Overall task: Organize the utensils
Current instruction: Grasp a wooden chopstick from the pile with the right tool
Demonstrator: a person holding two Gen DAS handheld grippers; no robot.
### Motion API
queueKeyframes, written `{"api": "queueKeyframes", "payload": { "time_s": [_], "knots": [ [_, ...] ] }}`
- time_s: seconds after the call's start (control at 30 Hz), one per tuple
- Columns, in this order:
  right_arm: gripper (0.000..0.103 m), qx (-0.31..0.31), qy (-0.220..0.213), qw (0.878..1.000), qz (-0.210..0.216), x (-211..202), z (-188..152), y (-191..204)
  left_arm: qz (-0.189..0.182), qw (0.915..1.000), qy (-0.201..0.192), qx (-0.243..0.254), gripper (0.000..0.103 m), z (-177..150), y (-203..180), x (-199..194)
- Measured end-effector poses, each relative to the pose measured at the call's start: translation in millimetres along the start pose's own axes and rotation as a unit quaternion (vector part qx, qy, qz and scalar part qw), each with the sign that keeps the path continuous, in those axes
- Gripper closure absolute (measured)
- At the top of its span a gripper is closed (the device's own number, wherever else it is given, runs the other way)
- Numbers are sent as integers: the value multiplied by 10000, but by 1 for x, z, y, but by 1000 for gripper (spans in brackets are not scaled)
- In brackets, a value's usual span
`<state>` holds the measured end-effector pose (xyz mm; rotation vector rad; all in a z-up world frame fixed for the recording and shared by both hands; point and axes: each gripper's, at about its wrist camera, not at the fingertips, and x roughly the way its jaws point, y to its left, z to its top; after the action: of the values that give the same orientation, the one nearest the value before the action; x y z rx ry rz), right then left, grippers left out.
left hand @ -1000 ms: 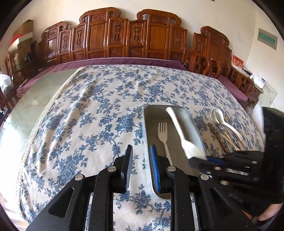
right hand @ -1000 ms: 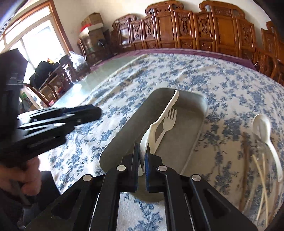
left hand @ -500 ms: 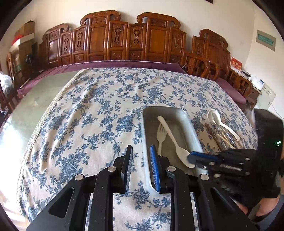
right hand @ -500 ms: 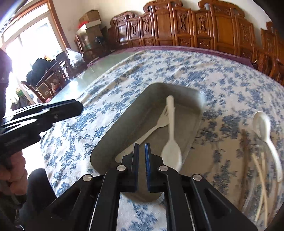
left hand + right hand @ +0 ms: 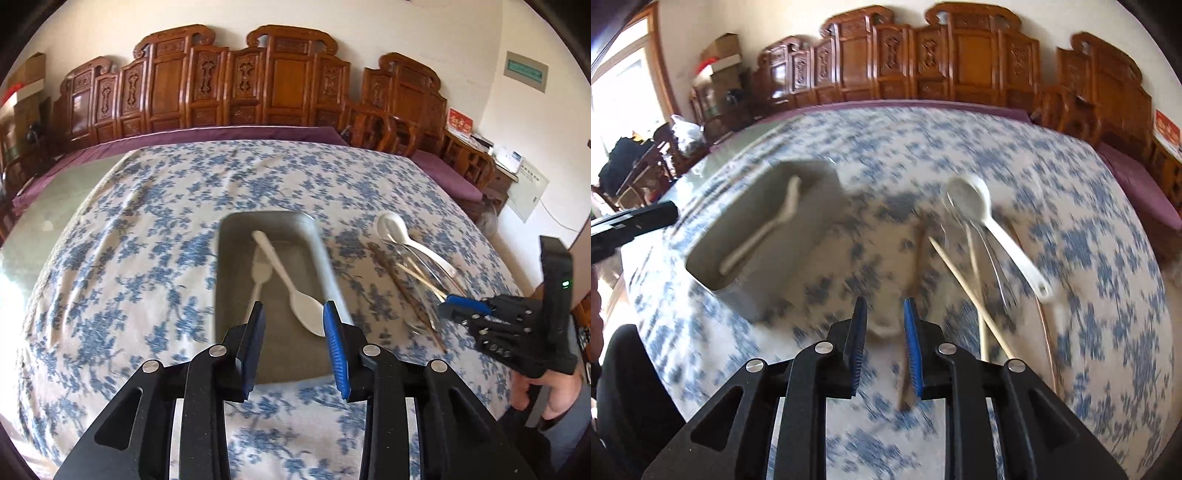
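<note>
With both my left tongs (image 5: 293, 319) and right tongs (image 5: 885, 319) open and empty, I might scatter the crossed chopsticks (image 5: 964, 273) beside the tray (image 5: 812, 236).

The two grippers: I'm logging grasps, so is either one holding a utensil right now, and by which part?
Nothing is held. The left gripper and right gripper are both open and empty.

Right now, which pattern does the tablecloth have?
The tablecloth is white with blue flowers, clearest in the left wrist view.
</note>
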<state>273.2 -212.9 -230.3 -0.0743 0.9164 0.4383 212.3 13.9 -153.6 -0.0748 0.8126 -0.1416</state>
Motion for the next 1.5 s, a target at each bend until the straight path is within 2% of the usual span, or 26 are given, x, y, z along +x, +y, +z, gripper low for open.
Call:
{"api": "queueKeyframes", "payload": {
  "time_s": [0.33,0.47,0.67,0.73,0.9,1.23,1.5],
  "knots": [
    [80,-88,582,9980,-249,23,-27,2,-118,9996,101,255,72,-14,-33,-7],
    [81,-215,612,9970,-411,24,-29,8,-132,9993,91,324,72,-15,-42,-12],
    [98,-146,729,9959,-522,22,-30,6,-151,9992,62,378,72,-15,-51,-18],
    [98,-120,745,9961,-467,20,-32,4,-160,9991,63,389,72,-15,-52,-18],
    [99,-58,493,9982,-349,-3,-30,-2,-184,9988,92,446,72,-14,-59,-17],
    [99,-112,-176,9991,-375,-70,-18,-19,-325,9981,281,439,72,-11,-77,1],
    [99,128,-348,9990,-249,-76,-28,-45,-393,9960,635,481,72,-14,-100,36]
  ]
}}
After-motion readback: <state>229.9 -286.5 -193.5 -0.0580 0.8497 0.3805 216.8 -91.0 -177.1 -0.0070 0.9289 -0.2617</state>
